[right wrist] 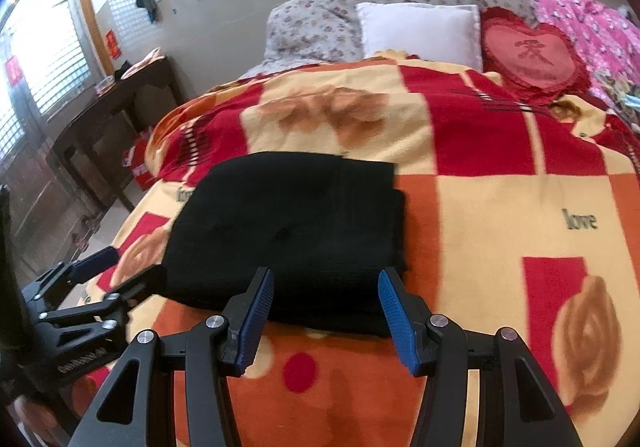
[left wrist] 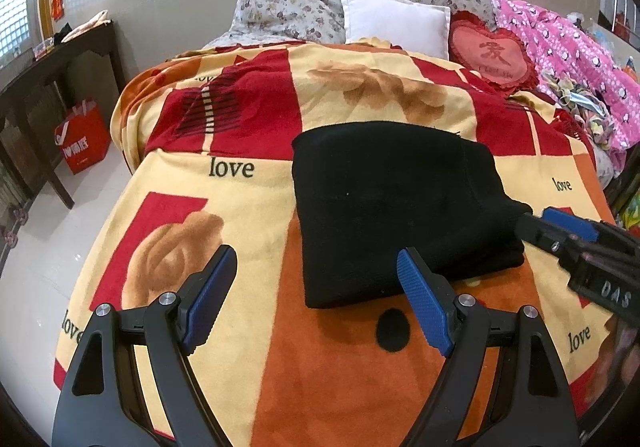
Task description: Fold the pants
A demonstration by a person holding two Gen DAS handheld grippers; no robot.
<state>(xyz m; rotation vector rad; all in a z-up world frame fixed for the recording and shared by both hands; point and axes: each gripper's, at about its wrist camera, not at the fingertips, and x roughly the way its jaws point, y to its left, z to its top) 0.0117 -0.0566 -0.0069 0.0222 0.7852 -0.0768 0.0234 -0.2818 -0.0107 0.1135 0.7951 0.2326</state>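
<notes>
Folded pants (left wrist: 404, 207) lie on the blanket (left wrist: 240, 215) — pillows (left wrist: 394, 21) behind, table (left wrist: 52, 67) left.

Bare blanket (left wrist: 248, 231) lies open ahead of my left tongs (left wrist: 318, 301), from 9 to 12 o'clock, nothing standing on it. At 1 o'clock the folded black pants (left wrist: 400, 207) form a low pad. My right tongs (left wrist: 560, 231) close off the pants' 3 o'clock edge. Beyond, at 12 o'clock, pillows (left wrist: 394, 21) and a heart cushion (left wrist: 492, 55) wall off the bed's head. Off the bed at 9 o'clock stands a dark counter (left wrist: 60, 59).
</notes>
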